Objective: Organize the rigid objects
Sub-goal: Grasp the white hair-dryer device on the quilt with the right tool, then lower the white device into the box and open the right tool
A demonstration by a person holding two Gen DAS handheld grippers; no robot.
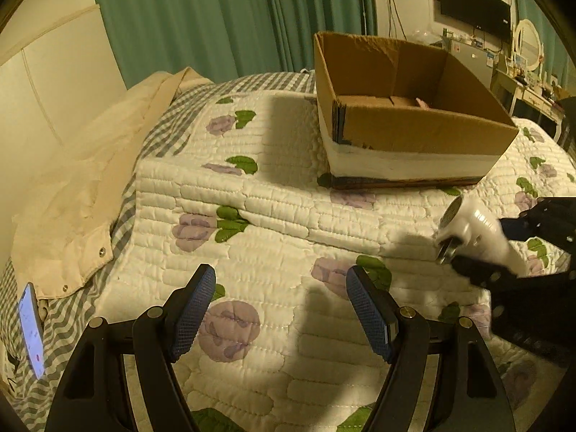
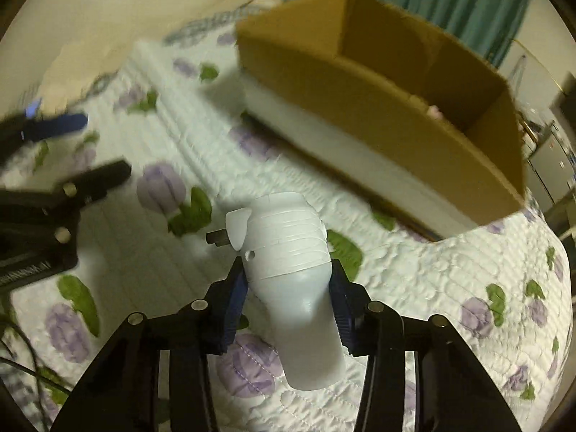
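Right hand-held gripper [image 2: 288,302] clamps the white plug [image 2: 288,252] above the bed, box [image 2: 360,115] ahead for dropping; left hand-held gripper [image 1: 280,309] gapes empty.

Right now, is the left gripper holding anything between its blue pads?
No, the left gripper is open with only the floral quilted bedspread showing between its pads, while the right gripper holds the white plastic device.

Your white device [image 2: 288,270] looks like smooth, glossy plastic with a small metal stub. The cardboard box [image 1: 414,133] is matt brown paperboard banded with white tape. The quilt [image 1: 252,216] is stitched, puffy cloth. Your jaws carry textured blue pads [image 1: 190,309].
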